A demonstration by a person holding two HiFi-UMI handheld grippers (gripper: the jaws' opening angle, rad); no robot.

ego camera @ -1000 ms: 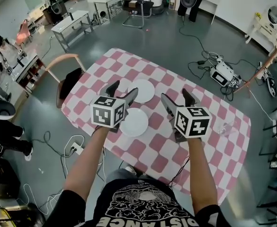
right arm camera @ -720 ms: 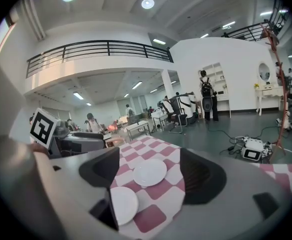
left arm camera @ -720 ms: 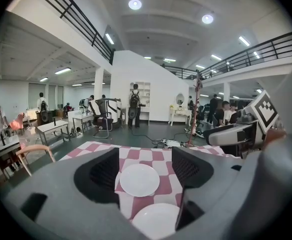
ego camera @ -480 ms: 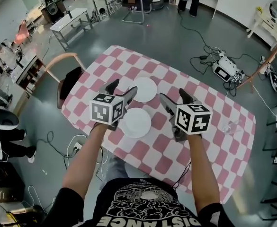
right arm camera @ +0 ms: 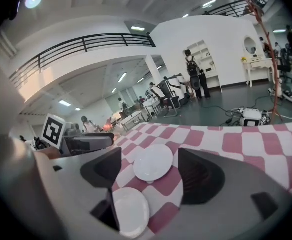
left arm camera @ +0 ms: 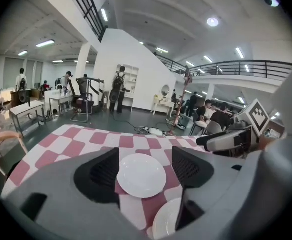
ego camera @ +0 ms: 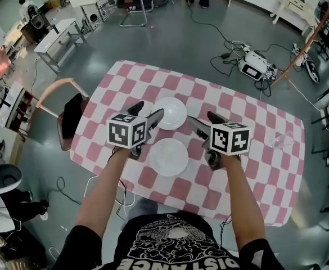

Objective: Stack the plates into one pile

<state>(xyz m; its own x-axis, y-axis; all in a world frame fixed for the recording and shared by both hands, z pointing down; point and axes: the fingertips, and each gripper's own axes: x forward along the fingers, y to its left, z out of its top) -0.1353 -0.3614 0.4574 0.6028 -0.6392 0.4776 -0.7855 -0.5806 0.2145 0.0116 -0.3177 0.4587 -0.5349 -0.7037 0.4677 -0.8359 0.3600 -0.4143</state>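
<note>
Plate (ego camera: 168, 157) nearest the person lies flat on the checkered bench (ego camera: 254, 151). Beyond it hover the left gripper (ego camera: 147, 110) and the right gripper (ego camera: 202, 118), both spread and holding nothing, the right's jaws having just narrowed slightly. Between their tips lies the second plate (ego camera: 169, 113), just apart from the first.

Bare worktop (ego camera: 260, 173) surrounds near plate (ego camera: 168, 157) and far plate (ego camera: 170, 113); a glass (ego camera: 282, 140) stands well right, a chair (ego camera: 68, 114) beside the left edge.
</note>
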